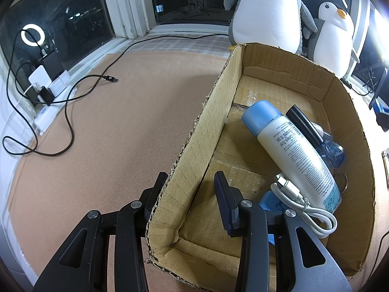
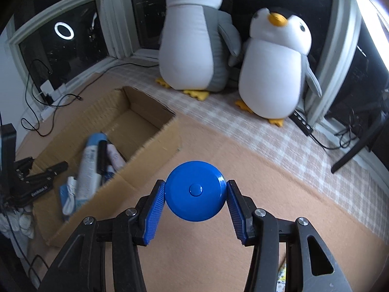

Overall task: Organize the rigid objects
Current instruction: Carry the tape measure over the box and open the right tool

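An open cardboard box [image 1: 194, 141] lies on the brown mat; it also shows in the right wrist view [image 2: 155, 141]. Inside lie a white bottle with a blue cap [image 1: 291, 148], a black-capped blue bottle [image 1: 316, 136] and a coiled white cable [image 1: 306, 204]. My left gripper [image 1: 189, 185] straddles the box's left wall, one finger outside and one inside; the jaws stand apart on either side of the wall. My right gripper [image 2: 195, 194] is shut on a round blue disc [image 2: 194, 191] and holds it above the mat, right of the box.
Two plush penguins [image 2: 194, 36] [image 2: 274, 68] stand at the back on a checked cloth. A black cable [image 1: 73, 92] and a power strip [image 1: 48, 112] lie at the left by the window. The left gripper's body [image 2: 29, 180] shows left of the box.
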A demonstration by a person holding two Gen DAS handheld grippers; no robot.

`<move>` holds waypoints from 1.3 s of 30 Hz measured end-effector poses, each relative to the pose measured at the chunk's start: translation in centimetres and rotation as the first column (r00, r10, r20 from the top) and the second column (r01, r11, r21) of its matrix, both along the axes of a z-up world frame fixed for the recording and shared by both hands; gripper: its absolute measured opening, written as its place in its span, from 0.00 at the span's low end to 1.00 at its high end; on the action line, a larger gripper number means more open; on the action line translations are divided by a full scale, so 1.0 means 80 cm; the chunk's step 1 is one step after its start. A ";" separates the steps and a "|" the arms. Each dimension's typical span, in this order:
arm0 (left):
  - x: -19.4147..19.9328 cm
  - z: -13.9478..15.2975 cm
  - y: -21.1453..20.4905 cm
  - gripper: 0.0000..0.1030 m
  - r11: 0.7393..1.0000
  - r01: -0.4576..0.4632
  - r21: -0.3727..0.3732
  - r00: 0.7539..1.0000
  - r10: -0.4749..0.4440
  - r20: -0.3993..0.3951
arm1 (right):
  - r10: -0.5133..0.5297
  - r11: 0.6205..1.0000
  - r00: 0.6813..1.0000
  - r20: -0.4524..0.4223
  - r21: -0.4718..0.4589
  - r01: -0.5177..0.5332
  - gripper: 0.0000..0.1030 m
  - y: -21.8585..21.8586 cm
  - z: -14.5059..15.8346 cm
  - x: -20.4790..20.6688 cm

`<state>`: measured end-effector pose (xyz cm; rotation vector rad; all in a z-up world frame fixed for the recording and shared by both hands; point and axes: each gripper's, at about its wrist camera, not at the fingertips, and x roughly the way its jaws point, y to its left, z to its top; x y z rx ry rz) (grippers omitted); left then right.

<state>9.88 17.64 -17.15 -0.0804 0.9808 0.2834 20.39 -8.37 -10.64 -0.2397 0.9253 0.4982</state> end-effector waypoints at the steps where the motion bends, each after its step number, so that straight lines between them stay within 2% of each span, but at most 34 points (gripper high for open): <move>1: 0.000 0.000 0.000 0.36 1.000 0.000 0.000 1.000 0.000 0.000 | 0.008 1.000 1.000 0.005 0.006 -0.008 0.45 0.009 0.003 0.000; 10: 0.000 0.000 0.000 0.36 1.000 0.000 0.000 1.000 0.000 0.000 | 0.068 0.997 0.997 0.035 0.029 -0.069 0.45 0.069 0.013 0.003; 17: 0.000 0.000 0.000 0.36 1.000 0.000 0.000 1.000 0.000 0.000 | 0.101 0.995 0.994 0.049 0.008 -0.102 0.45 0.111 0.011 0.004; 39: 0.000 0.000 0.000 0.36 1.000 -0.001 0.000 1.000 0.001 0.000 | 0.122 0.991 0.992 0.038 -0.058 -0.120 0.45 0.157 -0.021 0.014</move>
